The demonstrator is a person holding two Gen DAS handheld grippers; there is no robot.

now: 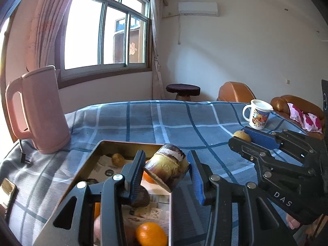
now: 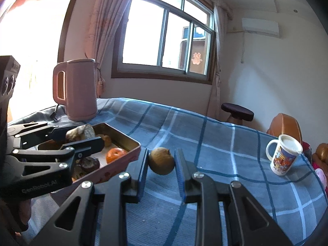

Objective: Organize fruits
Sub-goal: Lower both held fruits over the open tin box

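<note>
Left wrist view: the left gripper (image 1: 167, 171) is partly closed on a short brown-and-yellow cylindrical piece with a dark, white-flecked end (image 1: 166, 169), its blue pads pressing the two curved sides, and holds it in the air over the far right corner of the shallow rectangular metal tray (image 1: 125, 143) that lies on the blue checked tablecloth (image 1: 164, 121). The piece sits tilted, its long axis running from the lower left near the viewer up to the right, dark end uppermost. In the tray lie a round orange fruit (image 1: 150, 234), a small yellowish-brown fruit (image 1: 118, 159) near the far edge and a dark round fruit (image 1: 140, 197). The right gripper (image 2: 162, 164) is closed tight on a small round tan fruit (image 2: 161, 161), held clear of the cloth just beyond the tray's right edge; its small stem point faces up and to the right, and it is nearly round, so no long axis can be told. To do this step well, I judge that each piece should be brought over a bare patch of the tray floor, lowered until it nearly rests, and only then let go, so it neither rolls nor knocks the fruit already there; the two grippers are close, so one should go in at a time. A pink plastic kettle (image 1: 39, 110) stands at the far left edge, a white printed mug (image 2: 284, 156) at the far right.
</note>
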